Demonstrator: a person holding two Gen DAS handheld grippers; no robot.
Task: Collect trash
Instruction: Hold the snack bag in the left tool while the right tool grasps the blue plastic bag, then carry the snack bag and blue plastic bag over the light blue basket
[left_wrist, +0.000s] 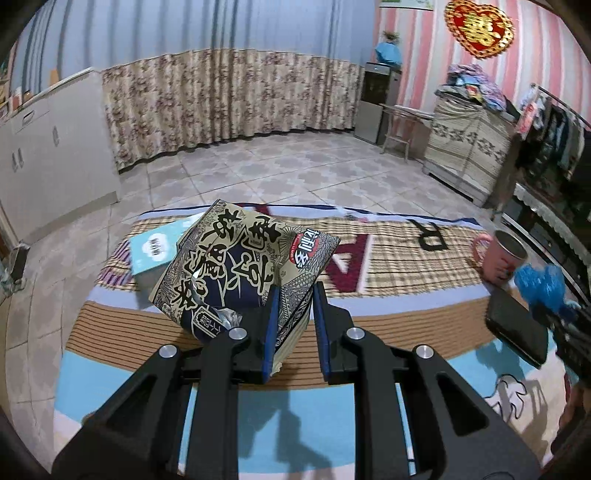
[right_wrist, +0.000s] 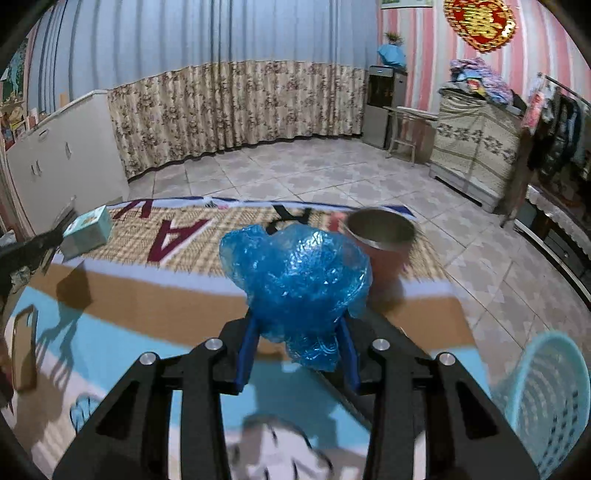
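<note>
A crumpled beige-and-black printed snack bag (left_wrist: 236, 258) hangs above the patterned cloth (left_wrist: 388, 273), and my left gripper (left_wrist: 297, 291) is shut on its lower corner. In the right wrist view a wad of crinkled blue plastic film (right_wrist: 295, 273) sits between the blue pads of my right gripper (right_wrist: 297, 325), which is shut on it and holds it off the cloth. The same blue wad (left_wrist: 541, 284) shows at the right edge of the left wrist view. My left gripper (right_wrist: 33, 247) appears dark at the left edge of the right wrist view.
A pink mug with a metal inside (right_wrist: 380, 236) stands just behind the blue wad. A teal tissue box (left_wrist: 155, 251) lies behind the snack bag. A black flat device (left_wrist: 517, 332) rests at the cloth's right. A light-blue slatted basket (right_wrist: 546, 398) stands on the tiled floor, lower right.
</note>
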